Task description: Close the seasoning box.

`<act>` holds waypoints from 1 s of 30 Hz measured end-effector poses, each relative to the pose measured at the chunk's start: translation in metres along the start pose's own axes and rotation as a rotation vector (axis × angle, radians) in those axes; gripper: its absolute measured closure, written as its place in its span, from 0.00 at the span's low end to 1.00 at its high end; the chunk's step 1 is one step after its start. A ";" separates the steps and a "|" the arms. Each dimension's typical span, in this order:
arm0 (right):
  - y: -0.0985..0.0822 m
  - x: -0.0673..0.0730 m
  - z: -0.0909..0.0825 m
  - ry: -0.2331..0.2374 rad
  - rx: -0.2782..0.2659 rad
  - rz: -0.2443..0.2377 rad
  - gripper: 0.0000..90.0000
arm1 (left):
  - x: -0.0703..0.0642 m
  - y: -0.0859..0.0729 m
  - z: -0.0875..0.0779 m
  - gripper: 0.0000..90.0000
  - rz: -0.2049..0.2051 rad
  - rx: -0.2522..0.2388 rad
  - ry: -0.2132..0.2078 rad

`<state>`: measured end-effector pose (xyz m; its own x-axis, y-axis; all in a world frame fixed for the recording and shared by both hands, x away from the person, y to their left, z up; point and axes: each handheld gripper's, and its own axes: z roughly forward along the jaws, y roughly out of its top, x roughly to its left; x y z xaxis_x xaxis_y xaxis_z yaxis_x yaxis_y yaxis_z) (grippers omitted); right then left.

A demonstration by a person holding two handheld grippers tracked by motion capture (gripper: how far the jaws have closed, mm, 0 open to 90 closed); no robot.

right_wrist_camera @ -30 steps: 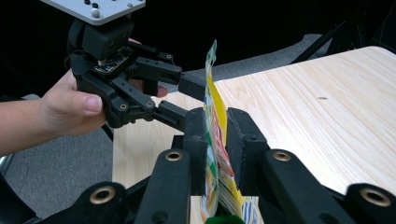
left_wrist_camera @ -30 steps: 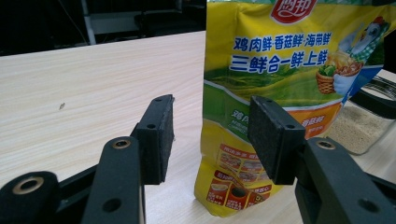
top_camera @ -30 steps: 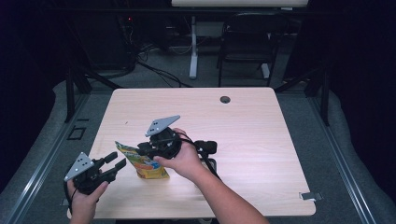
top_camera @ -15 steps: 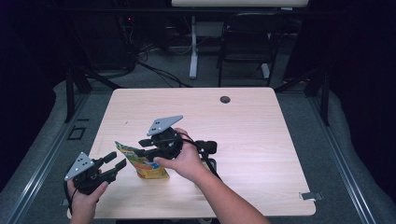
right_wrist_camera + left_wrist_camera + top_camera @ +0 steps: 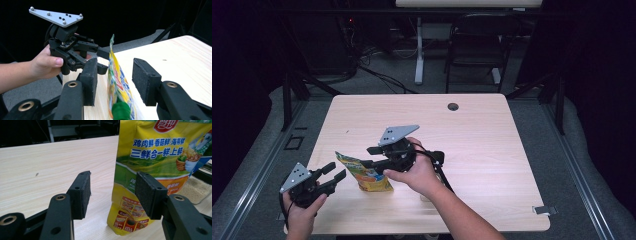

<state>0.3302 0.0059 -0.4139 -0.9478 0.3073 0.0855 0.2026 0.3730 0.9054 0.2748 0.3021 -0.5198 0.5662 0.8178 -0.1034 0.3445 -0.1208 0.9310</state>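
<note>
Jaws on the right hand-held gripper (image 5: 373,156) have just been opening: a second ago they looked pinched on the pouch (image 5: 364,173), and now they stand spread, one pad on each side of the pouch's thin edge without pressing it, as the right gripper view shows (image 5: 117,87). The pouch itself has kept its place near the front left of the tabletop (image 5: 492,150), standing upright with its printed yellow and green face toward the left hand-held gripper (image 5: 329,176). That gripper has not shifted; its jaws are spread too, a little wider than before, and in the left gripper view (image 5: 113,195) the pouch (image 5: 155,160) stands just beyond the pads, its lower part behind the right-hand pad, untouched. The pouch's top looks sealed, so its contents cannot be told. A clear container (image 5: 197,190) of pale grains shows behind the pouch.
</note>
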 end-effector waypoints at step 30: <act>-0.050 -0.019 -0.091 -0.157 -0.085 0.077 0.59 | -0.035 0.013 -0.008 0.53 0.014 0.043 -0.012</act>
<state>0.3155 -0.0981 -0.4226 -0.8788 0.4675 0.0960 0.2452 0.2699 0.9311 0.2530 0.2762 -0.5011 0.5803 0.8089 -0.0945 0.3681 -0.1570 0.9164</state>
